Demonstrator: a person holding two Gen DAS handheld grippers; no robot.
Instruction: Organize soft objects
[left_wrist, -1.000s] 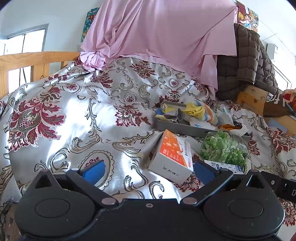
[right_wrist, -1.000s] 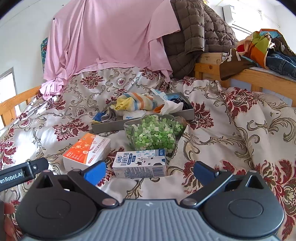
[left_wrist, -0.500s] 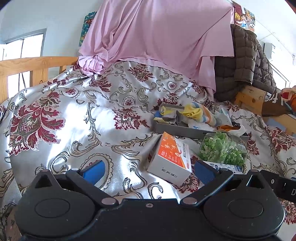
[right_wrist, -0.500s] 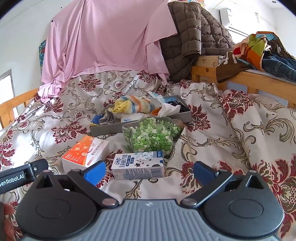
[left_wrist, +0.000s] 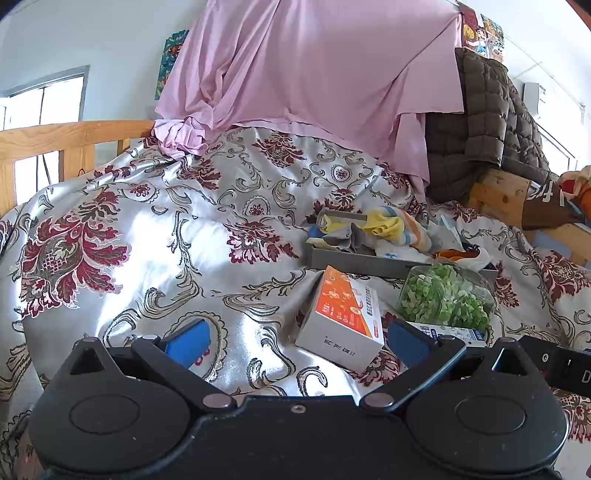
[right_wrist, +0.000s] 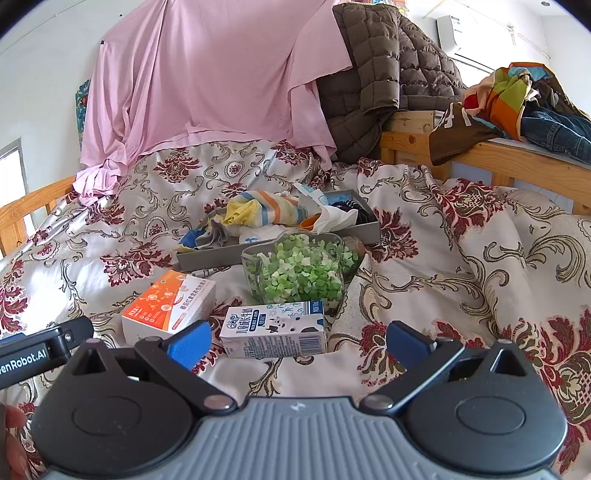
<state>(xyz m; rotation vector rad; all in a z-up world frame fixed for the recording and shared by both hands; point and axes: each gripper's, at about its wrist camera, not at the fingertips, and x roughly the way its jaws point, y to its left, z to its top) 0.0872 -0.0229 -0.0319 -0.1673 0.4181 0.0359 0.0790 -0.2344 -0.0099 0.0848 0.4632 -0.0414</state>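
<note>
A grey tray (right_wrist: 207, 258) on the bed holds a pile of soft cloths, with a striped yellow cloth (right_wrist: 266, 210) on top; it also shows in the left wrist view (left_wrist: 354, 262). My left gripper (left_wrist: 299, 341) is open and empty, low over the bedspread just in front of the orange-and-white box (left_wrist: 343, 317). My right gripper (right_wrist: 299, 343) is open and empty, just in front of the milk carton (right_wrist: 275, 328). Both grippers are short of the tray.
A clear bowl of green pieces (right_wrist: 301, 271) stands between carton and tray. An orange-and-white box (right_wrist: 168, 306) lies left of the carton. A pink sheet (right_wrist: 207, 85) and a brown quilted jacket (right_wrist: 391, 74) hang behind. Wooden rails (right_wrist: 517, 158) carry clothes at right.
Both grippers have drifted back and slightly up a little, so the objects sit slightly farther and lower in view. Both stay open and empty.
</note>
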